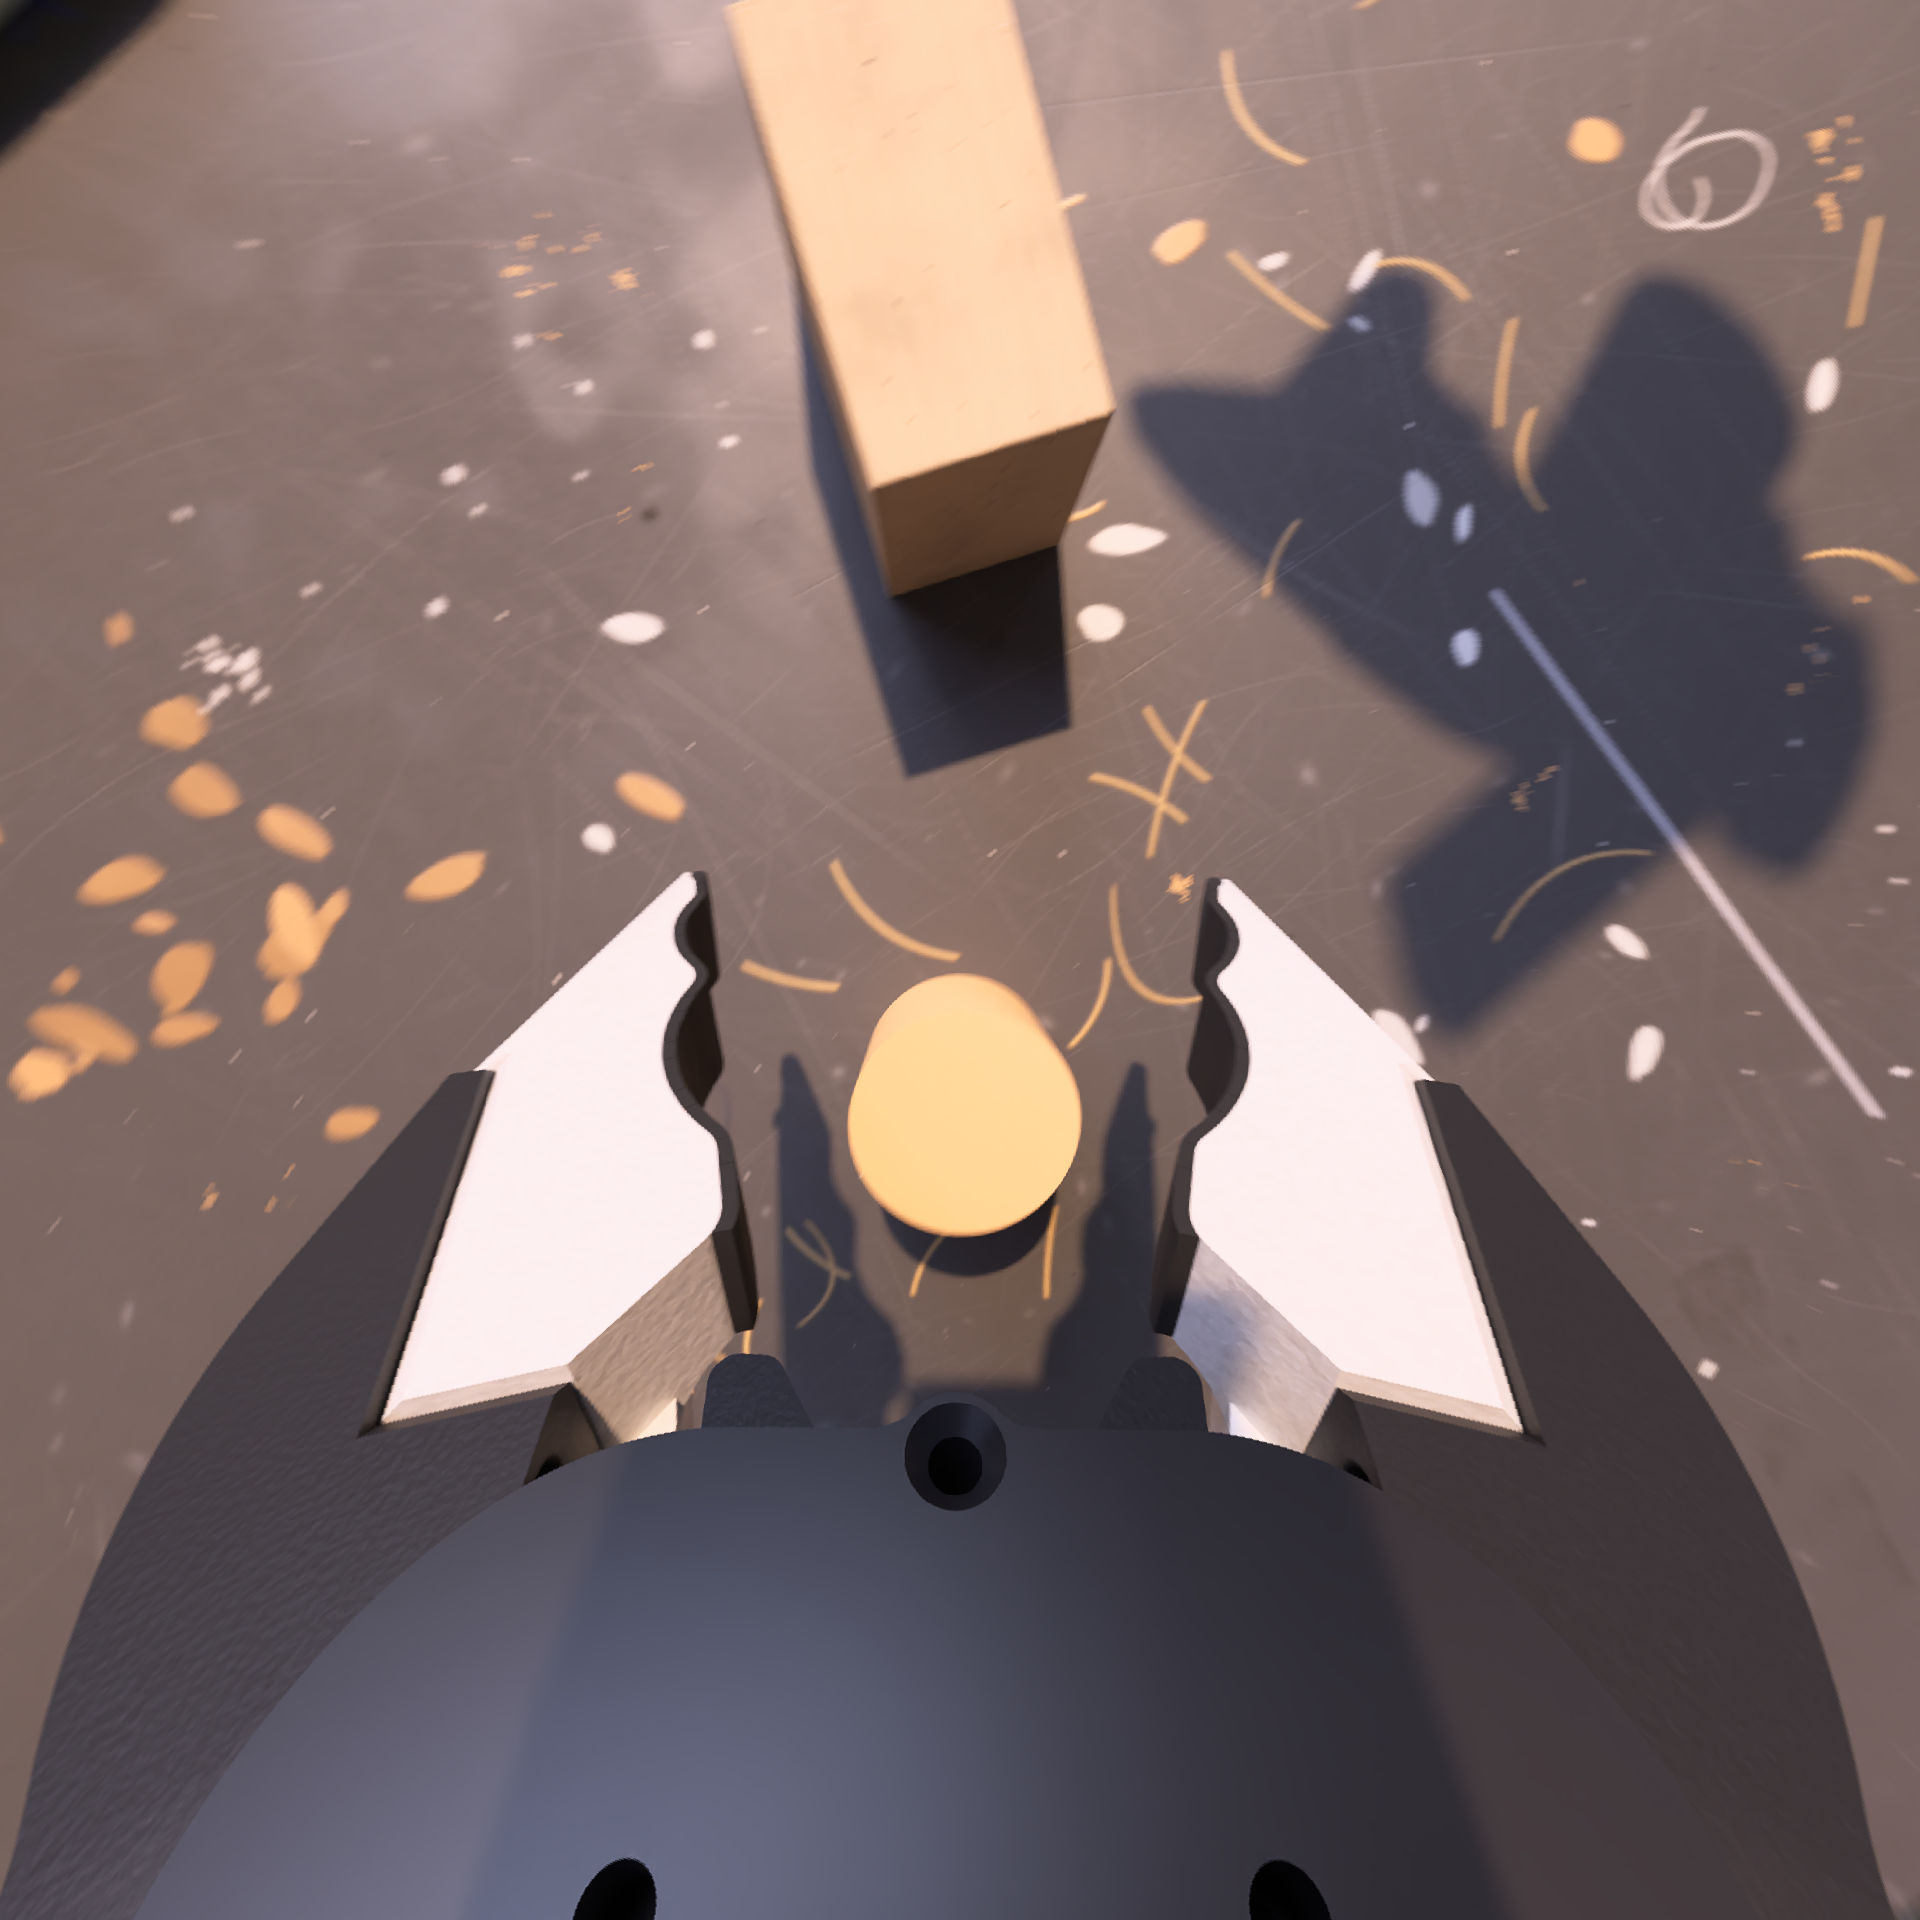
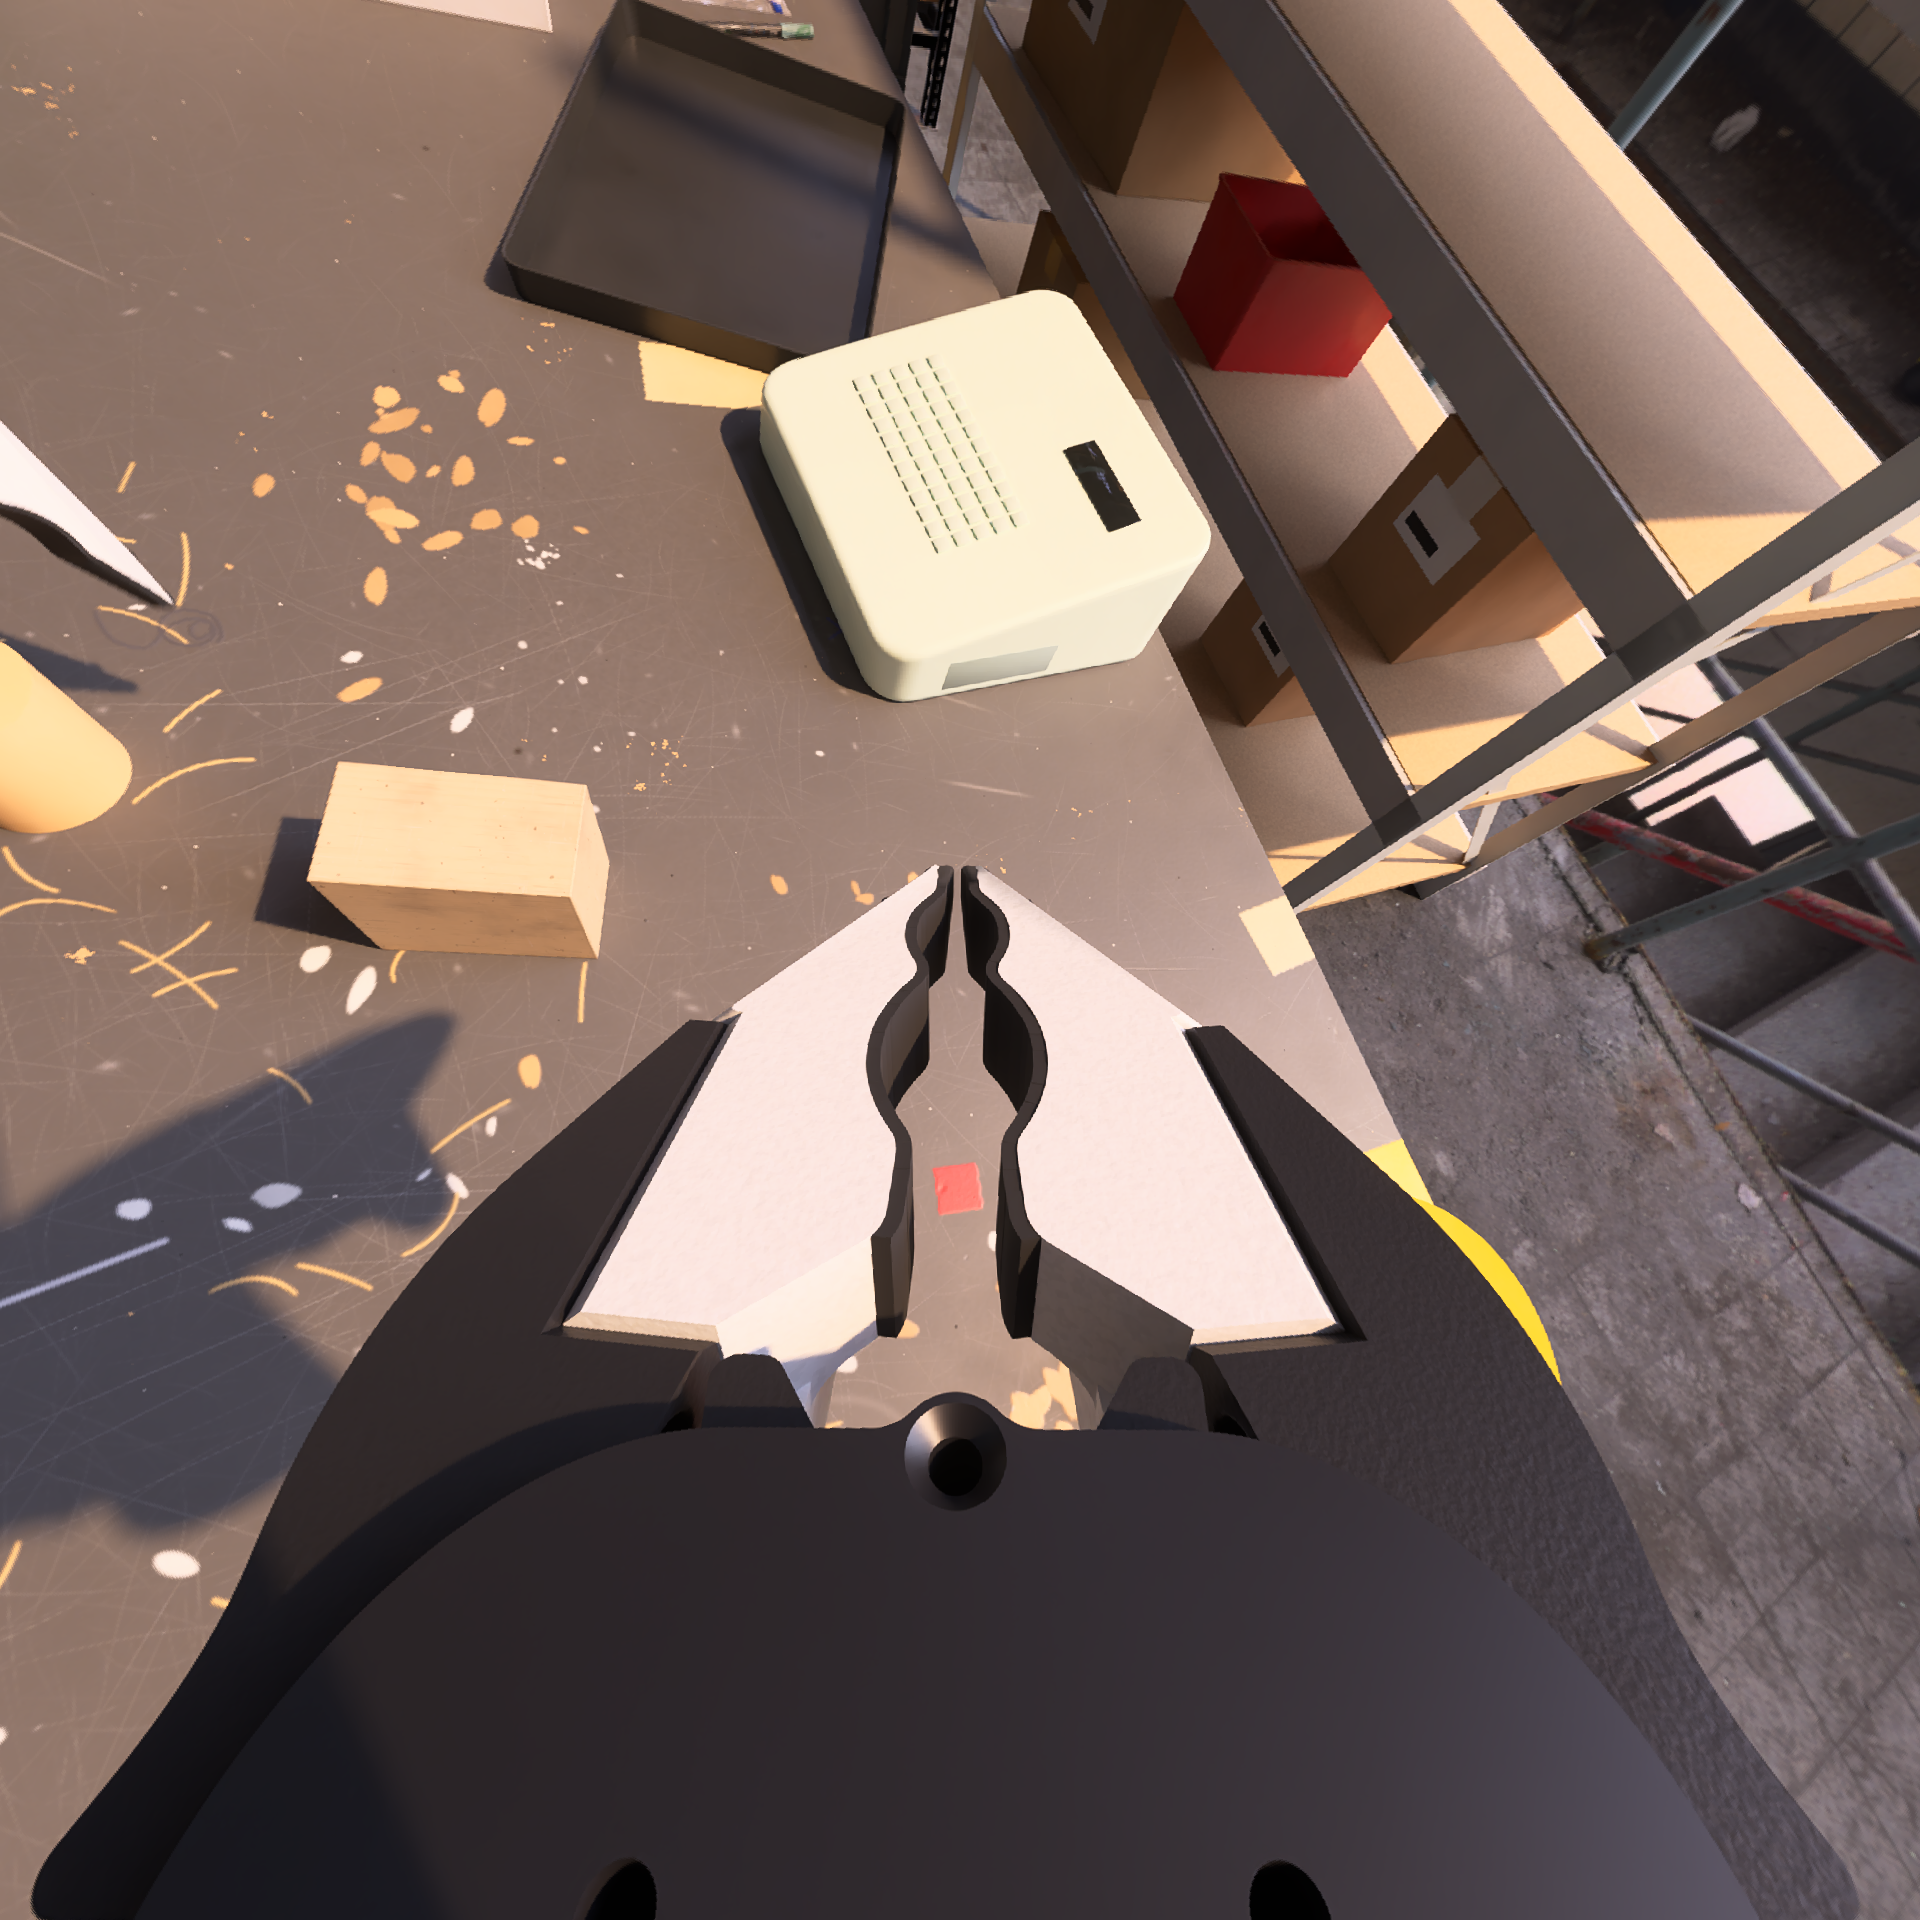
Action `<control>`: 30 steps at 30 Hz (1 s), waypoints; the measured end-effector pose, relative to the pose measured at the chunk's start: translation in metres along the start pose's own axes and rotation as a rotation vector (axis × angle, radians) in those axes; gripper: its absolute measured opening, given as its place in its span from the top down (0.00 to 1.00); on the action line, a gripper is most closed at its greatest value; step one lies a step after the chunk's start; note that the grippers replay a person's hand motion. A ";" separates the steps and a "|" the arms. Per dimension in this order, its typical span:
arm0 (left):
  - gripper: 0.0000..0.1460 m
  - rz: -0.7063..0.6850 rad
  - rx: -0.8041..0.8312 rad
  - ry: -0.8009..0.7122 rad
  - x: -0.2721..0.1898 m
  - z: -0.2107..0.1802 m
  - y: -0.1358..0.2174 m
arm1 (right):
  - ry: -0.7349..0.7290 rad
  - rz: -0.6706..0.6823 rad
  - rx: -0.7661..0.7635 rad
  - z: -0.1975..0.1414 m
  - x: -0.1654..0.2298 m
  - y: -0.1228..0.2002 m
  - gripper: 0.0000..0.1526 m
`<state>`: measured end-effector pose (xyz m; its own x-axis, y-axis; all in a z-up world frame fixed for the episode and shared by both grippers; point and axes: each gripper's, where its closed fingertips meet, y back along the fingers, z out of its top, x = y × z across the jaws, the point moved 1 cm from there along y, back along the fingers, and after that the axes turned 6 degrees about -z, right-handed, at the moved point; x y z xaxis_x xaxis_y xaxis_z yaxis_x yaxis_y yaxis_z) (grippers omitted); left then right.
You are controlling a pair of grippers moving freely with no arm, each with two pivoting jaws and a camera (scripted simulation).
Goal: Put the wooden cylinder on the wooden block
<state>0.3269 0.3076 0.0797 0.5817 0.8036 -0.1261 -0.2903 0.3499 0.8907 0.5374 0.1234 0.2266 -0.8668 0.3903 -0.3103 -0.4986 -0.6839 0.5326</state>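
The wooden cylinder (image 1: 961,1107) stands upright on the dark, paint-speckled table, seen from above. My left gripper (image 1: 956,888) is open, with a finger on each side of the cylinder and a gap on both sides. The pale wooden block (image 1: 925,281) lies on the table farther ahead. In the right wrist view the block (image 2: 462,857) lies left of my right gripper (image 2: 956,878), which is shut and empty above the table near its right edge. The cylinder (image 2: 52,753) and a left fingertip (image 2: 94,540) show at that view's left edge.
A cream box with vent slots (image 2: 977,488) and a dark tray (image 2: 717,177) sit on the table beyond the block. The table edge (image 2: 1288,914) runs close on the right, with shelving holding a red box (image 2: 1278,281) and cartons past it. A small red square (image 2: 956,1188) marks the table.
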 end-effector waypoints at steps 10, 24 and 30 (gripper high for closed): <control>0.24 0.158 -0.141 -0.012 0.000 -0.059 -0.013 | -0.007 -0.006 0.000 0.000 0.000 0.000 1.00; 0.59 0.256 -0.086 -0.063 0.006 -0.047 -0.008 | -0.002 -0.010 0.002 0.000 0.000 0.000 1.00; 0.59 0.241 -0.166 -0.015 -0.003 0.011 0.007 | -0.016 0.006 -0.009 0.000 0.000 0.000 1.00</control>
<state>0.3316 0.3029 0.0912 0.4913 0.8665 0.0881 -0.5415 0.2246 0.8101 0.5376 0.1230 0.2264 -0.8697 0.3962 -0.2944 -0.4935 -0.6919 0.5270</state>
